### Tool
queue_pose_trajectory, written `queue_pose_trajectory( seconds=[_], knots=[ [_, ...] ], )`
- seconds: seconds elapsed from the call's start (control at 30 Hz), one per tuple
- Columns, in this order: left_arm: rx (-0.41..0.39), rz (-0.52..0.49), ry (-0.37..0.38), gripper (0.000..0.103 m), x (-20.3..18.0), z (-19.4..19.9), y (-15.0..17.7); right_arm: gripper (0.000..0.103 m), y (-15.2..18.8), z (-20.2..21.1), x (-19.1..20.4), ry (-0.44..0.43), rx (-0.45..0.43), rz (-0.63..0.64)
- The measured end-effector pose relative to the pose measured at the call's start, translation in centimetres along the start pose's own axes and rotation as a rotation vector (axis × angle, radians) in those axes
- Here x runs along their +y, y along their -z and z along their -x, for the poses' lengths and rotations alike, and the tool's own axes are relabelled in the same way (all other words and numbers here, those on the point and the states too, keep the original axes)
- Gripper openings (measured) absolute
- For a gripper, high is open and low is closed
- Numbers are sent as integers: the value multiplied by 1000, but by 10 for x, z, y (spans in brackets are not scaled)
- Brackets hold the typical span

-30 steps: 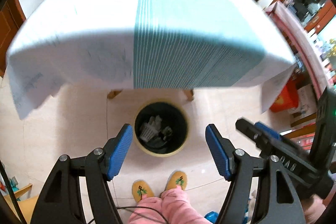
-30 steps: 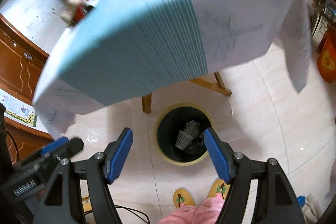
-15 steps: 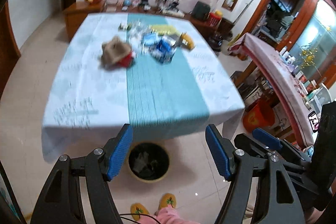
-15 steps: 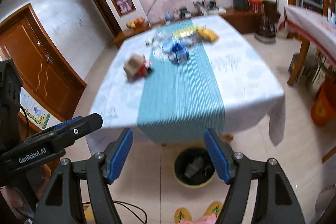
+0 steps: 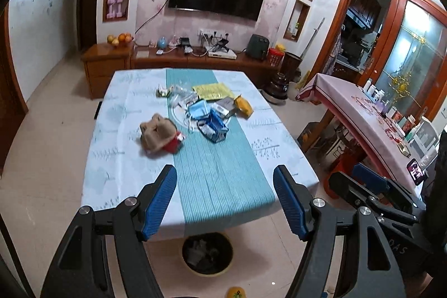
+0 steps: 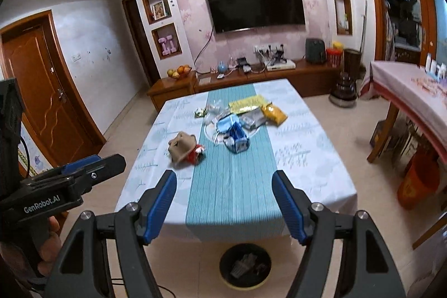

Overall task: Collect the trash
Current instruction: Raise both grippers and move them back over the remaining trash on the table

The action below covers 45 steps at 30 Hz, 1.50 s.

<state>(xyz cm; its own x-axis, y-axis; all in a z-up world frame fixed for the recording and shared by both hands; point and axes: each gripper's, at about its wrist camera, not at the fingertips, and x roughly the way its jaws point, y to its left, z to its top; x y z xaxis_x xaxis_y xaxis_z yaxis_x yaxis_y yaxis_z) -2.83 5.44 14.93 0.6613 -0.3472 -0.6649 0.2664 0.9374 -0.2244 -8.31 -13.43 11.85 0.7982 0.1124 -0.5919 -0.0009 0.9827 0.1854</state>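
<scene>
Trash lies in a cluster on the table: a crumpled brown and red wrapper, a blue carton, a blue face mask, clear plastic, a yellow sheet and an orange packet. A black bin with trash inside stands on the floor below the table's near edge. My left gripper and right gripper hang above the near edge, both open and empty.
A teal runner crosses the tablecloth. A second table with bottles stands to the right, an orange bucket beneath it. A TV cabinet lines the far wall. A wooden door is on the left.
Both grippers have risen from just above the bin to above the table's height and tilted up. The tabletop and the room have come into view. The jaws stayed open.
</scene>
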Motion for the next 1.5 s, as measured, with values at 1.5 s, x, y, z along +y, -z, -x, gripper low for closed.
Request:
queue_pose_trajectory(
  seconds=[1.5],
  knots=[
    [474, 435, -305, 70, 20, -402, -102, 71, -137, -386, -172, -192, 386, 194]
  ],
)
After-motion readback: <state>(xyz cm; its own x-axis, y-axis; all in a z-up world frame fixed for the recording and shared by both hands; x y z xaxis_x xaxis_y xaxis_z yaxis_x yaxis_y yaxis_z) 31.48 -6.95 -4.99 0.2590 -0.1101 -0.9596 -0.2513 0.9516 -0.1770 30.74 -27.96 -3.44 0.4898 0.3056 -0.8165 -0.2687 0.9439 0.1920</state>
